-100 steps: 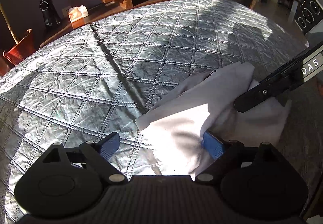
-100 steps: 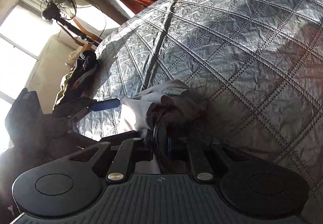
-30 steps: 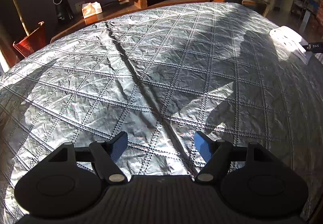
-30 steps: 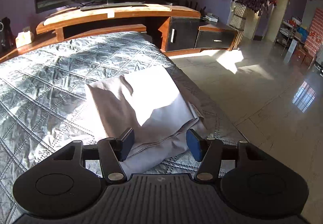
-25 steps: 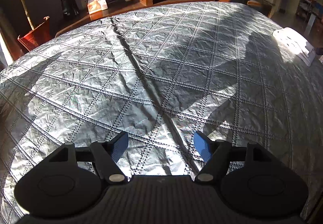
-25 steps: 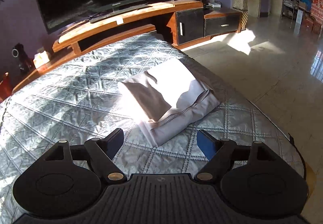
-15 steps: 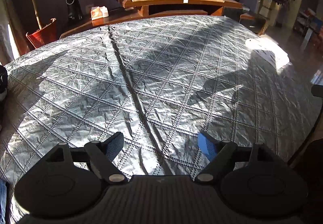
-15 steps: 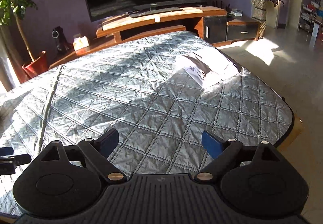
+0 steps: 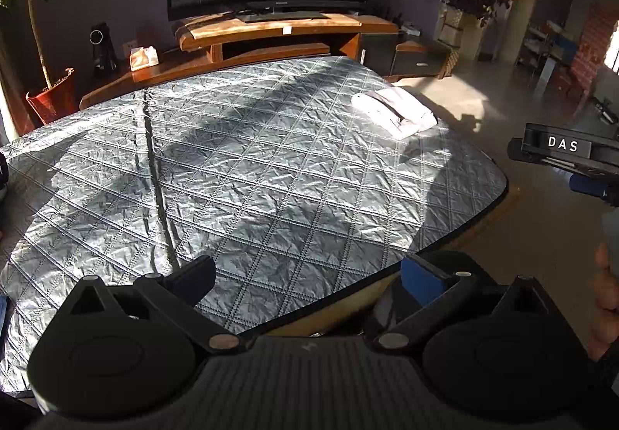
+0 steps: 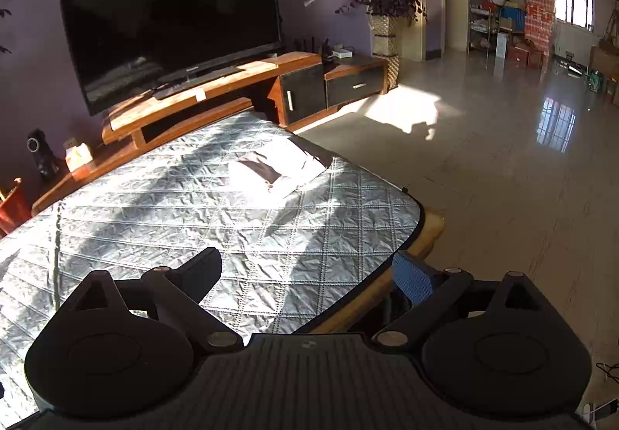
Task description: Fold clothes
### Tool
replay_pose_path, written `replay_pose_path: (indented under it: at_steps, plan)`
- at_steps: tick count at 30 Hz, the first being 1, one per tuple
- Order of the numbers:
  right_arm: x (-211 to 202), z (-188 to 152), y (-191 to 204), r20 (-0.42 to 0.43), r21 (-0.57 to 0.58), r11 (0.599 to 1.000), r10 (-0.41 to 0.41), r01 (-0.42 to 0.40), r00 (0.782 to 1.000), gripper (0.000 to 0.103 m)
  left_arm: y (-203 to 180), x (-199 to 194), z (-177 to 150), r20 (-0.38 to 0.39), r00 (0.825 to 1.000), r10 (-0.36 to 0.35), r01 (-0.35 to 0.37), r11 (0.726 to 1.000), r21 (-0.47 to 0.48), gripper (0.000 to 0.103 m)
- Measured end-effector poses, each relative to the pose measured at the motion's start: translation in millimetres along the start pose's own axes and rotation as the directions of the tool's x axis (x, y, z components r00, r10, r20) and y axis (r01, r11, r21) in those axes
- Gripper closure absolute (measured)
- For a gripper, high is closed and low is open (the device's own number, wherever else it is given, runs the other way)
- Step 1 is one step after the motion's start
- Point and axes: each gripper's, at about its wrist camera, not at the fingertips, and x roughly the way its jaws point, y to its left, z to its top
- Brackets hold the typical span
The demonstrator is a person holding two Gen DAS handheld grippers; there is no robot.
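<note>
A folded pale grey garment (image 9: 394, 112) lies flat near the far right corner of the silver quilted bed cover (image 9: 251, 167). The right wrist view shows the same garment (image 10: 276, 168) half in sun, on the cover (image 10: 174, 213). My left gripper (image 9: 307, 271) hangs over the bed's near edge, far from the garment. Its jaws are opening, with nothing between them. My right gripper (image 10: 307, 269) also hangs over the near edge, its jaws opening with nothing between them. One of the right gripper's fingers (image 9: 557, 149) shows at the right edge of the left wrist view.
A wooden TV stand (image 9: 282, 31) with a dark TV (image 10: 174, 16) runs behind the bed. A red plant pot (image 9: 52, 95) stands at the far left. Shiny tiled floor (image 10: 503, 178) spreads to the right of the bed's edge. A hand (image 9: 605, 294) shows at the right.
The right gripper let go of the garment on the bed's right side. Both grippers then drew back and rose away from it, and their jaws spread wider.
</note>
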Motion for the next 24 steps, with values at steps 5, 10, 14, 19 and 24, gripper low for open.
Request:
replay_pose_path:
  at_steps: [5, 10, 14, 19, 24]
  plan:
    - [-32, -2, -12, 0.03, -0.011, 1.0, 0.026, -0.025, 0.999, 0.0, -33, -36, -3, 0.129, 0.99, -0.059, 0.058, 0.998, 0.015, 0.004]
    - [-52, -3, -23, 0.028, -0.026, 1.0, -0.016, 0.017, 0.999, 0.0, -62, -54, -9, 0.108, 0.994, -0.008, 0.003, 0.999, 0.049, 0.002]
    - [-68, -6, -34, 0.044, -0.021, 0.999, -0.036, 0.037, 0.998, 0.0, -77, -70, -14, 0.107, 0.994, -0.022, 0.013, 0.996, 0.084, 0.001]
    - [-83, -12, -42, 0.049, -0.019, 0.998, -0.058, 0.059, 0.997, 0.0, -91, -81, -18, 0.083, 0.996, -0.026, 0.015, 0.991, 0.134, 0.001]
    - [-97, -17, -42, 0.058, -0.055, 0.996, -0.06, 0.063, 0.997, 0.0, -103, -84, -27, 0.033, 0.999, 0.011, -0.016, 0.985, 0.174, 0.001]
